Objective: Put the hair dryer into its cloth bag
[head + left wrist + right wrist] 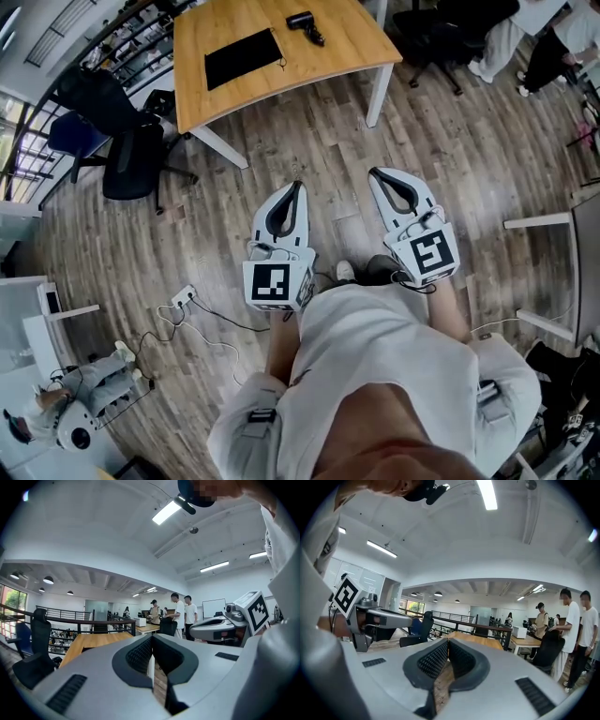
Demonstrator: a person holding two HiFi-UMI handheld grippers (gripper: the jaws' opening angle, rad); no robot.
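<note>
Far ahead of me in the head view stands a wooden table [347, 52]. A flat black cloth bag [242, 58] lies on its left half, and the black hair dryer [305, 22] lies near its far edge, apart from the bag. My left gripper [298, 186] and right gripper [375, 172] are held side by side over the wood floor, well short of the table. Both are shut with nothing between the tips. In the left gripper view the left gripper [151, 638] points about level toward the table, as does the right gripper [448, 641] in the right gripper view.
Black office chairs [131, 159] stand left of the table, another chair [441, 37] to its right. A power strip [184, 297] with cables lies on the floor at my left. A white table [553, 225] is at the right. Several people [572, 625] stand by a farther desk.
</note>
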